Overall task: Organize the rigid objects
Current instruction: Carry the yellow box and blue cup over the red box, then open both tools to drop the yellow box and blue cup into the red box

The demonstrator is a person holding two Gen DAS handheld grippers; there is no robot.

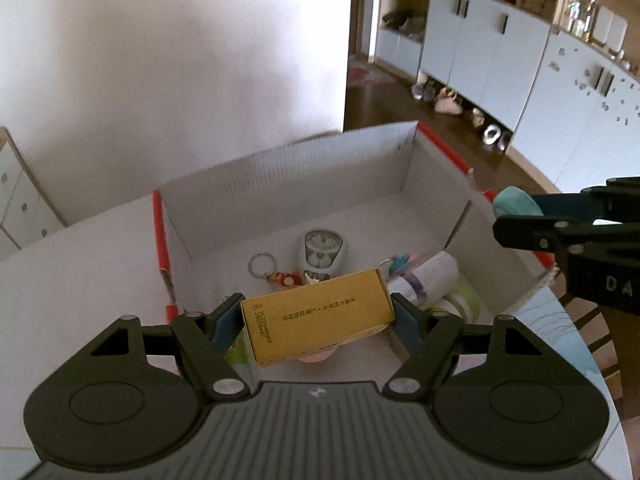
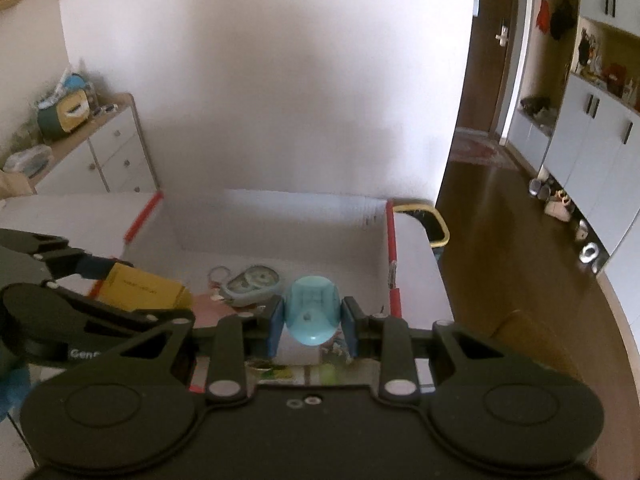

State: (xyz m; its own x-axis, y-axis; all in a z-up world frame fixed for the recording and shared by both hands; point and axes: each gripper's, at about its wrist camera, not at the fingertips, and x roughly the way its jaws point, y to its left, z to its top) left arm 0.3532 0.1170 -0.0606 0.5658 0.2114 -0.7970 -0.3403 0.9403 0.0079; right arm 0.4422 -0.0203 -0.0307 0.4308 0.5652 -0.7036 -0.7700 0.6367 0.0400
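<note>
While both tools hang over the open cardboard box [image 1: 400,168], I see my left hand-held gripper [image 1: 318,316] clamped on a yellow carton [image 1: 316,314], its blue pads [image 1: 224,320] pressing the carton's two short ends. That carton sits tilted above the near part of the box. My right hand-held gripper [image 2: 312,322] is closed on a small light-blue plastic piece [image 2: 312,314], held over the box's near edge. Inside the box lie a pale blue bear-faced case [image 1: 322,254], a key ring with a small figure [image 1: 272,272] just beside it, and a white tube [image 1: 428,274] toward the right wall. Red tape [image 1: 162,236] runs along the box's side edges. The box stands on a white bench [image 1: 80,280].
</note>
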